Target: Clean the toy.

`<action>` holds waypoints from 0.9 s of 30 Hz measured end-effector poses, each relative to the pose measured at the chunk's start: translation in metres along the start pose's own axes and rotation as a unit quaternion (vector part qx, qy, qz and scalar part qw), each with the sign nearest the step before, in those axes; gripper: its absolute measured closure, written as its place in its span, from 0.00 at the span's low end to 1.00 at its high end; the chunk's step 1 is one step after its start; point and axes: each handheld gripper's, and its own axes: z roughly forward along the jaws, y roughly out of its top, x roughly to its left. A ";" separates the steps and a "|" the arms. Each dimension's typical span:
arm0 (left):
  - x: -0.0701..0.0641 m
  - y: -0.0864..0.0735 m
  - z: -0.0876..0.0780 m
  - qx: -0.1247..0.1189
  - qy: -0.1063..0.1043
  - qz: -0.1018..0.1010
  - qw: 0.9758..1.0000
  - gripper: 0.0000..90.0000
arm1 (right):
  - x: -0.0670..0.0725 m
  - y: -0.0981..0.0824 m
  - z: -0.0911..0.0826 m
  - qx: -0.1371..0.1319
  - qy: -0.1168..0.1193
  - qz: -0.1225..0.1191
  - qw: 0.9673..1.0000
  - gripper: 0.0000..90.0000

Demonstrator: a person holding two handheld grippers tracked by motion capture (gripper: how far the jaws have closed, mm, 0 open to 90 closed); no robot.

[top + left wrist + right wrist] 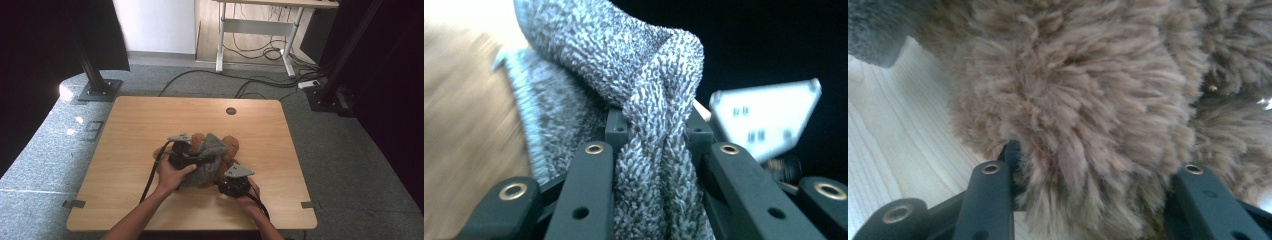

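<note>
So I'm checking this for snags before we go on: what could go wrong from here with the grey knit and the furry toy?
The left gripper pinches only a bunched fold of the grey knit cloth, so it might slip free if pulled. The right gripper holds thick fur of the brown plush toy, a soft grip that may let the toy twist or drag across the table.

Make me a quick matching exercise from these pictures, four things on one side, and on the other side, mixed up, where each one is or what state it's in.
Things:
1. grey knitted cloth
2. brown plush toy
3. left gripper
4. round hole in the table

Places or states:
A. near the far edge of the wooden top
B. furry, between the right gripper's jaws
C. shut on a bunched fold
D. draped over the toy, pinched by the left jaws

Pairs: 1-D, 2-B, 3-C, 4-A
</note>
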 end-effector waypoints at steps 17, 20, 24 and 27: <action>0.018 0.007 0.009 0.059 0.064 -0.030 0.996 0.80 | 0.001 -0.001 0.002 0.015 -0.017 -0.013 1.000 0.62; 0.026 -0.002 -0.014 0.051 0.076 -0.031 0.995 0.80 | 0.000 -0.001 0.002 0.015 -0.017 -0.007 1.000 0.62; 0.038 -0.016 -0.045 0.035 0.073 -0.037 0.996 0.81 | 0.000 -0.001 0.002 0.012 -0.016 -0.004 1.000 0.62; 0.041 -0.023 -0.067 0.019 0.081 -0.032 0.996 0.81 | 0.000 0.000 0.002 0.012 -0.016 -0.001 1.000 0.62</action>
